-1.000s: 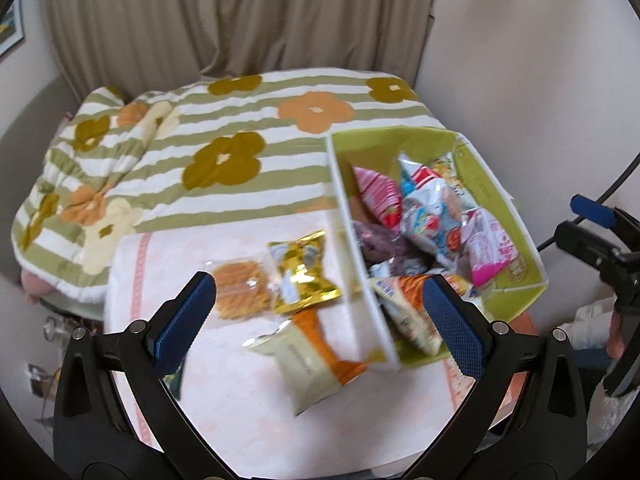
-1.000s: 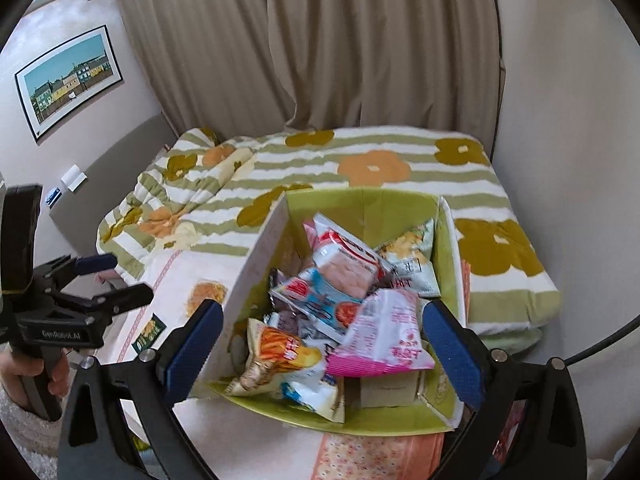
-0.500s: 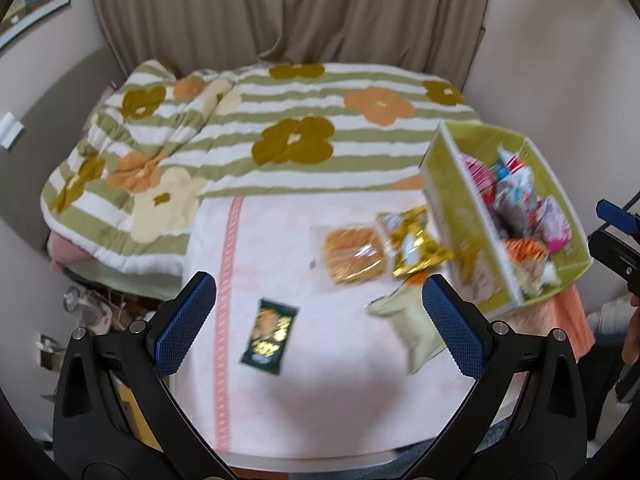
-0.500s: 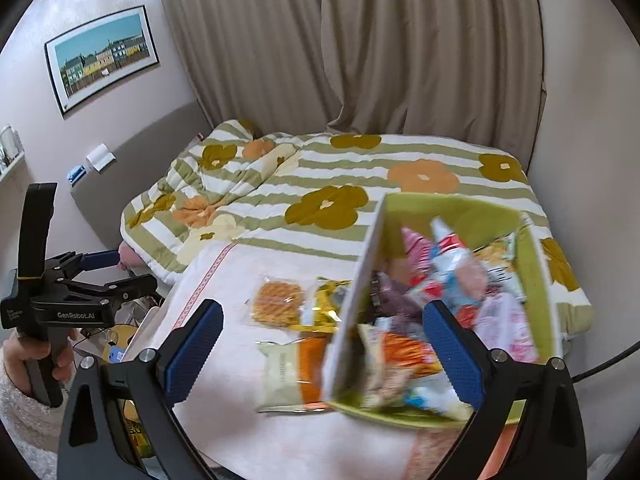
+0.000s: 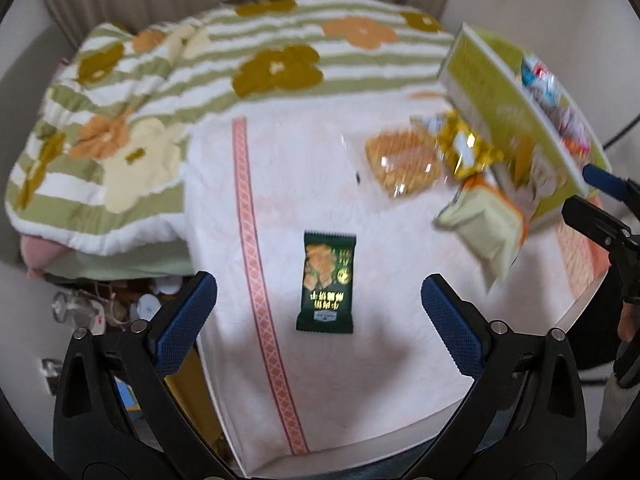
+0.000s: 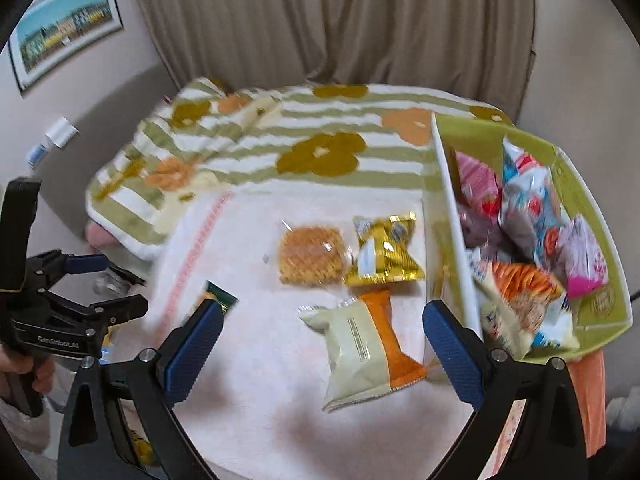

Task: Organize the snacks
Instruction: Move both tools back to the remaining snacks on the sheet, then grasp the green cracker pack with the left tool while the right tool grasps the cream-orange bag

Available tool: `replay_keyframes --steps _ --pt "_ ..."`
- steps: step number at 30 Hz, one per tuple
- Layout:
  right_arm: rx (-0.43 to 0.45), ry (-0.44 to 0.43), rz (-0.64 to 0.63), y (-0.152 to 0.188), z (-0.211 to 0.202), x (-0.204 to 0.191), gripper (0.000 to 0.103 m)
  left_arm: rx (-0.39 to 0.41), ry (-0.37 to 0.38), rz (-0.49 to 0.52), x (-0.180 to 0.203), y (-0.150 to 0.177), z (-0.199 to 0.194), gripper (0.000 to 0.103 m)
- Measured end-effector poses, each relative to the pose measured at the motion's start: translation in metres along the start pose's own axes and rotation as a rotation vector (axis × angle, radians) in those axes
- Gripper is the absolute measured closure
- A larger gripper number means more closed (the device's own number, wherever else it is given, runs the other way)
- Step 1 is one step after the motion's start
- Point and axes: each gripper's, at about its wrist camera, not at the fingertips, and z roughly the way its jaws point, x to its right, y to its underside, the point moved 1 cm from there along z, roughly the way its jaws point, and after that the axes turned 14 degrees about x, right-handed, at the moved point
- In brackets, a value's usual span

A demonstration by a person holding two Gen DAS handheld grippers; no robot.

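1. Between my left gripper's [image 5: 319,312] blue fingers [image 5: 188,312] lies the dark green snack packet [image 5: 327,282], flat on the pink-white cloth [image 5: 280,184] that covers the desk. The fingers have just been closing a little but stand wide apart, clear of the packet on both sides and holding nothing.
2. I judge the step in hand to be the reach for this stray packet, so it can join the rest in the green box [image 6: 592,216]. Next I need to drop straight down, straddle the packet across its narrow width, and close on the wrapper without pinching the cloth under it.
3. My right gripper [image 6: 318,340] is open and empty too; ahead of its fingers sits the cream-and-orange packet [image 6: 364,352].
4. Just beyond that one lie the gold wrapper [image 6: 384,252] and the clear-wrapped waffle [image 6: 312,256], side by side and touching.
5. Off the right finger stands the green box, already heaped with bright packets; its white wall [image 6: 452,216] is close beside the cream-and-orange packet, so a pick there is cramped.
6. Farther out lies the flowered striped quilt [image 5: 200,60] on a bed, with curtains [image 6: 320,20] behind. Nothing blocks the green packet; motion blur makes its print unreadable.
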Motion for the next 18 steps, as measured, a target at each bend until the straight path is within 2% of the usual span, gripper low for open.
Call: replay_keyframes --steps 3,5,10,18 --pt "-0.046 0.039 0.004 0.017 0.016 -0.003 0.003 -0.054 0.031 0.008 -0.003 0.011 0.031 0.016" --pt "-0.069 0.06 0.01 0.028 0.024 -0.004 0.003 -0.083 0.048 0.007 -0.003 0.018 0.05 0.017" --pt "-0.115 0.089 0.025 0.047 0.042 -0.002 0.003 -0.127 0.063 0.009 -0.004 0.031 0.08 0.03" --pt "-0.17 0.084 -0.004 0.058 0.075 -0.001 0.003 -0.168 0.034 0.041 0.002 0.038 0.103 0.034"
